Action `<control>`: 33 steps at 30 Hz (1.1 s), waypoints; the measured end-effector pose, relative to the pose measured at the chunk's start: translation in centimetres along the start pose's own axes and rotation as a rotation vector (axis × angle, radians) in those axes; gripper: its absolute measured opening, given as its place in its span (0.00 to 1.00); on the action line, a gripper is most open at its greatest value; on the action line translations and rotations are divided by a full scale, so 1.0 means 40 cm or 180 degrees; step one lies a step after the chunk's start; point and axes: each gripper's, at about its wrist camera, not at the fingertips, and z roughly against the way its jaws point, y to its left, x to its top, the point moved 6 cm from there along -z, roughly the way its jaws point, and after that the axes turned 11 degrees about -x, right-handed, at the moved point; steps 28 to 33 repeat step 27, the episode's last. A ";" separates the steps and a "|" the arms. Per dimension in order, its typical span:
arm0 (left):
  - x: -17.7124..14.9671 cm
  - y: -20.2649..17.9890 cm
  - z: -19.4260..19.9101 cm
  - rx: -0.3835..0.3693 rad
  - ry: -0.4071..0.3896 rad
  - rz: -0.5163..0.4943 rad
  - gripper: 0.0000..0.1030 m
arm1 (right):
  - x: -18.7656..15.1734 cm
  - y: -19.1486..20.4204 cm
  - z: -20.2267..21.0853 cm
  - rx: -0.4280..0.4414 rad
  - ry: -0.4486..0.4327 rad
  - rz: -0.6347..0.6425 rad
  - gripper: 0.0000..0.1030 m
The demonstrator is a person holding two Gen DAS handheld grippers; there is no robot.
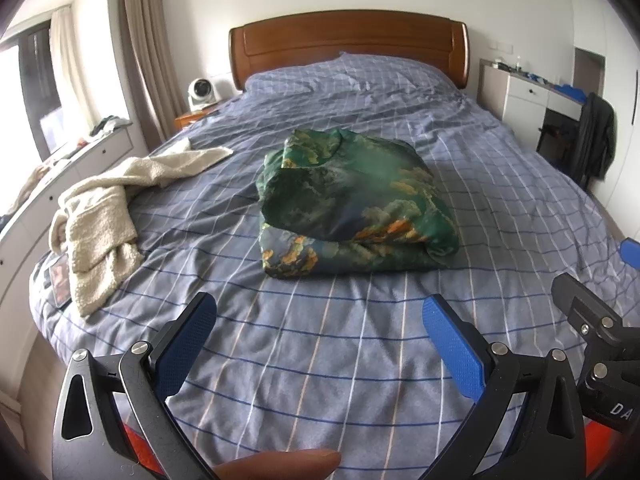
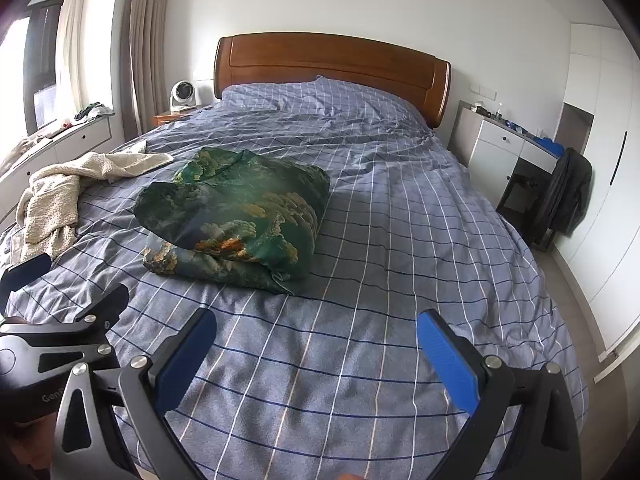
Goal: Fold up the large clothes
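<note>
The green, glossy printed garment with orange-yellow patches (image 1: 352,204) sits mid-bed as a compact folded bundle w/ layers stacked, on the blue-grey checked bedspread (image 1: 320,360). That spot is probably chosen b/c it's flat and reachable from the foot end. It looks done, so this fold seems finished or nearly so.

Left gripper (image 1: 320,320) is at the foot of the bed, blue pads wide apart, nothing between them, well short of the bundle. Right gripper (image 2: 316,340) is the same: jaws spread, empty, hovering beside the left one. Both look released and backed off.

The cream fleecy garment (image 1: 104,216) lies crumpled near the bed's left edge, unfolded, prob. the next item. Wooden headboard (image 1: 348,48) is at the far end.
</note>
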 end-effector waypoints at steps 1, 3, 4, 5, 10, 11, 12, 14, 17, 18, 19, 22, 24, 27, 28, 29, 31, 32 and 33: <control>0.001 -0.001 0.002 -0.0007 -0.0004 0.0000 1.00 | 0.001 0.001 0.000 0.0003 -0.0001 0.0000 0.99; 0.005 -0.004 0.005 -0.0020 -0.0012 -0.0001 1.00 | 0.002 0.000 0.003 0.0004 -0.0003 -0.0006 0.99; 0.006 -0.006 0.008 -0.0027 -0.0019 0.0002 1.00 | 0.003 -0.001 0.004 0.0011 0.0000 -0.0009 0.99; 0.008 -0.008 0.009 -0.0033 -0.0023 0.0004 0.99 | 0.002 0.000 0.003 0.0017 0.0004 -0.0007 0.99; 0.013 -0.014 0.015 -0.0058 -0.0030 0.0007 0.99 | 0.005 0.003 0.010 0.0013 0.0002 0.0000 0.99; 0.013 -0.014 0.015 -0.0059 -0.0029 0.0007 0.99 | 0.005 0.003 0.010 0.0016 0.0007 -0.0005 0.99; 0.013 -0.014 0.014 -0.0059 -0.0027 0.0010 0.99 | 0.005 0.003 0.010 0.0018 0.0008 -0.0007 0.99; 0.013 -0.015 0.015 -0.0071 -0.0022 0.0015 0.99 | 0.004 0.003 0.011 0.0007 0.0009 -0.0002 0.99; 0.013 -0.015 0.013 -0.0084 -0.0011 0.0018 0.99 | 0.003 0.001 0.015 0.0000 0.0017 -0.0010 0.99; 0.012 -0.016 0.012 -0.0087 -0.0004 0.0016 0.99 | 0.002 0.001 0.015 -0.0002 0.0021 -0.0011 0.99; 0.011 -0.016 0.013 -0.0094 -0.0003 0.0018 0.99 | 0.002 0.000 0.015 -0.0003 0.0024 -0.0012 0.99; 0.012 -0.019 0.016 -0.0092 -0.0016 0.0024 0.99 | 0.000 -0.004 0.012 -0.0003 0.0035 -0.0020 0.99; 0.013 -0.021 0.019 -0.0059 -0.0045 -0.0007 0.99 | -0.001 -0.006 0.010 -0.0003 0.0042 -0.0026 0.99; 0.015 -0.026 0.023 -0.0019 -0.0085 -0.0059 0.99 | -0.003 -0.010 0.006 -0.0006 0.0057 -0.0037 0.99; 0.015 -0.026 0.023 -0.0019 -0.0085 -0.0059 0.99 | -0.003 -0.010 0.006 -0.0006 0.0057 -0.0037 0.99; 0.015 -0.026 0.023 -0.0019 -0.0085 -0.0059 0.99 | -0.003 -0.010 0.006 -0.0006 0.0057 -0.0037 0.99; 0.015 -0.026 0.023 -0.0019 -0.0085 -0.0059 0.99 | -0.003 -0.010 0.006 -0.0006 0.0057 -0.0037 0.99; 0.015 -0.026 0.023 -0.0019 -0.0085 -0.0059 0.99 | -0.003 -0.010 0.006 -0.0006 0.0057 -0.0037 0.99; 0.015 -0.026 0.023 -0.0019 -0.0085 -0.0059 0.99 | -0.003 -0.010 0.006 -0.0006 0.0057 -0.0037 0.99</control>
